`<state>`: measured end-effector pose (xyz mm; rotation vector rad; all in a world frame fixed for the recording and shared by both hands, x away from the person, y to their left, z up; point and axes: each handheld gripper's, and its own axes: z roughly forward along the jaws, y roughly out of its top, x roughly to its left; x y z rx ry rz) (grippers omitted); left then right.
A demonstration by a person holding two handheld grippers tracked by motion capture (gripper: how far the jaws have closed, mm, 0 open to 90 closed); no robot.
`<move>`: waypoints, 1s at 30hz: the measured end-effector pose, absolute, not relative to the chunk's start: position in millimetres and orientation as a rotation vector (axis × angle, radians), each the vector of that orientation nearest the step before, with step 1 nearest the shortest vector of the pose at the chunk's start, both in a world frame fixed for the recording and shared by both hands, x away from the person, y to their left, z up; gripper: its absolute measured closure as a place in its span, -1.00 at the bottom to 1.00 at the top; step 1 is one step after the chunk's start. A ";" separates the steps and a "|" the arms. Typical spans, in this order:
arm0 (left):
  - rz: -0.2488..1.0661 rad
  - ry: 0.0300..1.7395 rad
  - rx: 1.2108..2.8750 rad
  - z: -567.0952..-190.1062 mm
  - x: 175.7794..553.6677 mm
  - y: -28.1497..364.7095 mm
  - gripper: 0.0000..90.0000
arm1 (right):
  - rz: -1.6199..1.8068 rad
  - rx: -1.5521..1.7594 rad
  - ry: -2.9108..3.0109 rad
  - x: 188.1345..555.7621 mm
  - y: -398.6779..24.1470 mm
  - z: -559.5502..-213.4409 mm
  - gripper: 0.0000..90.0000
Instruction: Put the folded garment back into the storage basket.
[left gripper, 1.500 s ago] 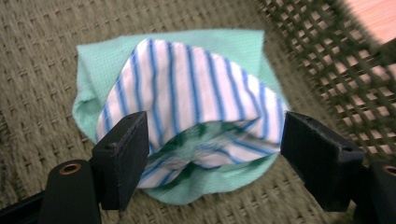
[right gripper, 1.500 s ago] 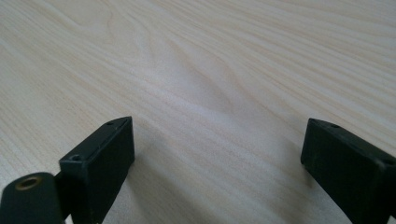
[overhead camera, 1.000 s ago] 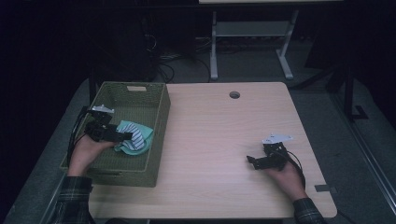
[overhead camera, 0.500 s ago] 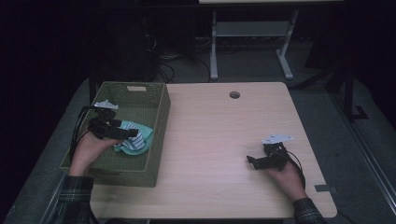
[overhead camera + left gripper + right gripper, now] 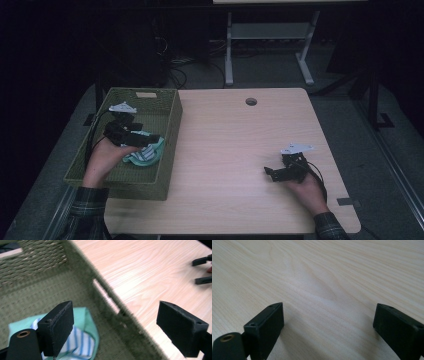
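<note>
Inside the green woven basket (image 5: 167, 145), its wall at three o'clock, the left gripper (image 5: 150, 138) hangs wide apart over a crumpled mint-and-striped cloth (image 5: 82, 340); the right gripper (image 5: 270, 173) rests unclosed.

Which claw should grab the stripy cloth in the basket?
Left. The left claw hangs open right above the cloth inside the basket. The right claw rests open on the table, far across.

Left hand-held gripper (image 5: 150, 138) and right hand-held gripper (image 5: 270, 172), jaws wide apart, hands well separated.
</note>
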<state>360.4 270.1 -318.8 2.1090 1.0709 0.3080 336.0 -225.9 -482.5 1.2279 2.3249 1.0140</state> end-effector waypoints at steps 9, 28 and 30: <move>0.301 0.992 2.130 -313.3 360.2 234.9 -0.69 | 1.012 1.223 2.326 336.1 -226.1 -482.6 -0.80; 0.277 0.864 2.139 -325.7 358.4 155.2 -0.69 | 1.015 1.226 2.325 336.0 -225.9 -482.6 -0.80; 0.285 0.849 2.140 -329.3 358.2 146.9 -0.69 | 1.012 1.223 2.326 336.1 -226.1 -482.6 -0.80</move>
